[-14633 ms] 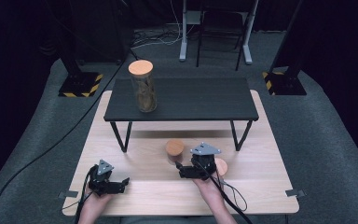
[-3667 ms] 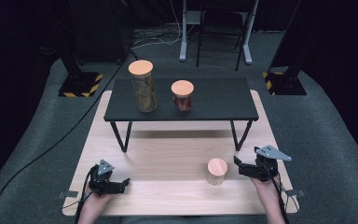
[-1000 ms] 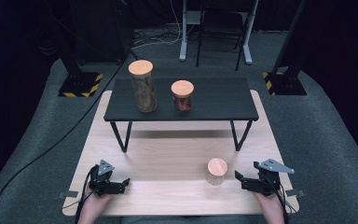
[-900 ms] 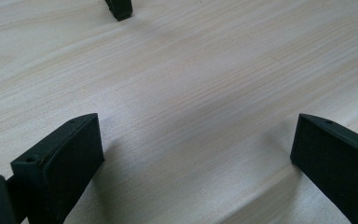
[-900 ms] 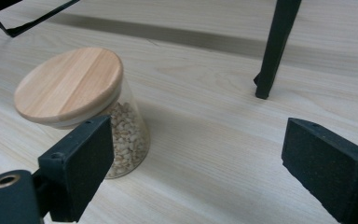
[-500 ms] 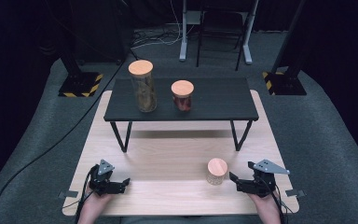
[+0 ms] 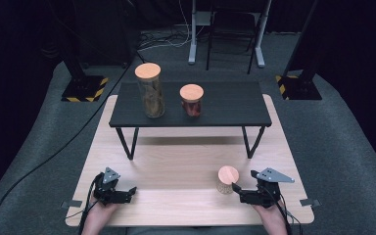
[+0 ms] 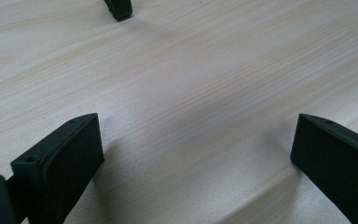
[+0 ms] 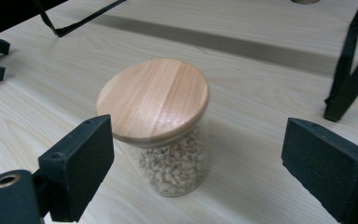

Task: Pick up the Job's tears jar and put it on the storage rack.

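A small glass jar (image 7: 227,179) with a round wooden lid stands upright on the light wooden table (image 7: 176,161) at the front right; pale grains fill this jar (image 9: 168,135). My right gripper (image 7: 235,188) is open just to the jar's right, its jaws pointing at it and standing apart on either side without touching. My right gripper (image 9: 196,163) holds nothing. At the front left my left gripper (image 7: 133,191) rests low over bare wood, open and empty, as the left gripper view (image 8: 196,154) confirms.
A low black bench (image 7: 225,105) stands across the table's back half. On it are a tall jar (image 7: 150,90) and a shorter jar (image 7: 192,100), both with wooden lids. One bench foot (image 8: 119,8) is ahead of the left gripper. Dark carpet surrounds the table.
My right gripper has moved left toward the small jar over the last second, from well to its right to just beside it. The left gripper has stayed still.
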Tool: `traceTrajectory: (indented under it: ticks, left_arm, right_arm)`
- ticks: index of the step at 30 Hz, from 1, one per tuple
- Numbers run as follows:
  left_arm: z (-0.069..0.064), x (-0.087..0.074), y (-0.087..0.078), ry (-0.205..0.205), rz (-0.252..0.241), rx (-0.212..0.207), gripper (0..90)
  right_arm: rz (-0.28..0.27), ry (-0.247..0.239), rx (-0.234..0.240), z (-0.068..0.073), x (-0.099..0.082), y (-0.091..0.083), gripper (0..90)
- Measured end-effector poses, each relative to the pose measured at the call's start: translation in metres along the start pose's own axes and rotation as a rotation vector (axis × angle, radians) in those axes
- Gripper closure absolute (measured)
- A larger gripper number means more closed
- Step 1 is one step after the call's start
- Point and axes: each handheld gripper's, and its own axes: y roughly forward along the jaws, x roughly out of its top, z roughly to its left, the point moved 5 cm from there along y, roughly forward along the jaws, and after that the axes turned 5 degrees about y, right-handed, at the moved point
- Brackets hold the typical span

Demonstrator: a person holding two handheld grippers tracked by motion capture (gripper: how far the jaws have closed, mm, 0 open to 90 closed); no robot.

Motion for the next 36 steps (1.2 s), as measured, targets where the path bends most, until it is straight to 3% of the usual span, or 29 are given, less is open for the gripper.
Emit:
traceTrajectory:
  ticks: [10,21,36]
  left_arm:
    - [0.000,0.000,0.000,0.000,0.000,0.000,2.0]
    - [0.000,0.000,0.000,0.000,0.000,0.000,2.0]
    - [0.000,0.000,0.000,0.000,0.000,0.000,2.0]
  right_arm:
    - [0.021,-0.029,0.020,0.012,-0.004,0.016,8.6]
    - [0.034,-0.011,0.038,0.013,-0.010,0.034,10.7]
    - [0.046,-0.027,0.043,0.017,-0.012,0.055,15.2]
